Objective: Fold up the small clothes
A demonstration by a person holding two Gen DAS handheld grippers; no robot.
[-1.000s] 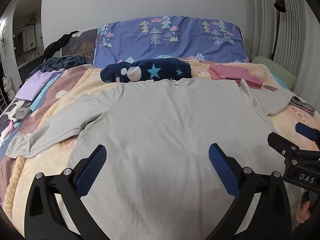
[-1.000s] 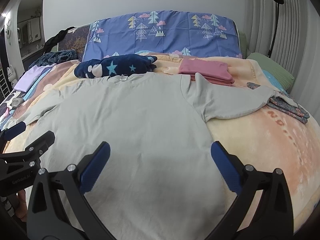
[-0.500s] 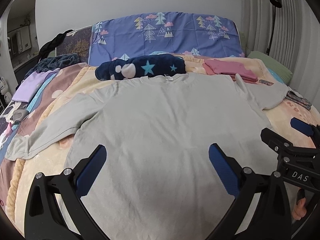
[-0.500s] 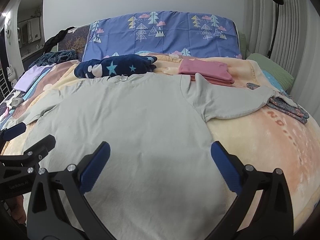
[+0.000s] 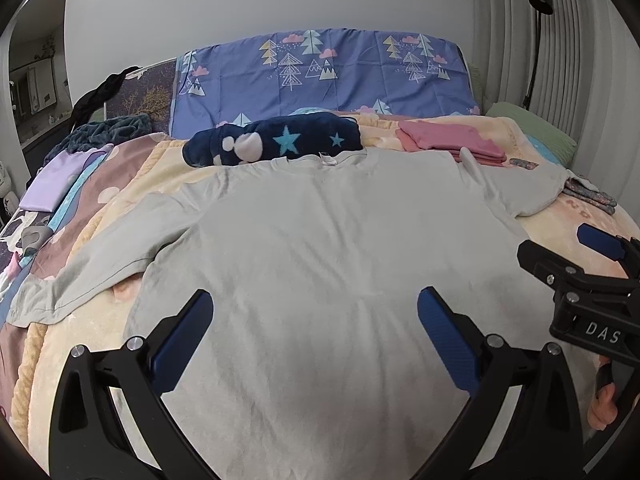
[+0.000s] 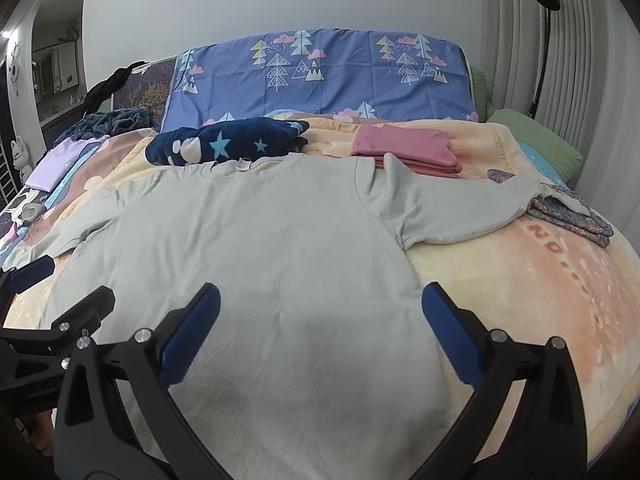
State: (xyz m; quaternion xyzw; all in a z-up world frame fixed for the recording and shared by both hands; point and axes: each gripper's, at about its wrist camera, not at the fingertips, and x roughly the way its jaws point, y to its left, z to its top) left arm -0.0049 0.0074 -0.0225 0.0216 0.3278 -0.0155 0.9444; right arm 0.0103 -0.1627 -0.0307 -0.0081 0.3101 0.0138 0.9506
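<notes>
Pale grey T-shirt (image 5: 320,248) lies flat, unfolded, on a peach blanket (image 6: 540,280), collar at 12 o'clock w/ sleeves out to 9 and 3. Left gripper (image 5: 314,340) and right gripper (image 6: 320,332) hover over its hem at 6 o'clock, both spread wide, holding nothing. Navy star blanket (image 5: 276,142) touches the collar; folded pink clothes (image 6: 404,150) at 1 o'clock.
</notes>
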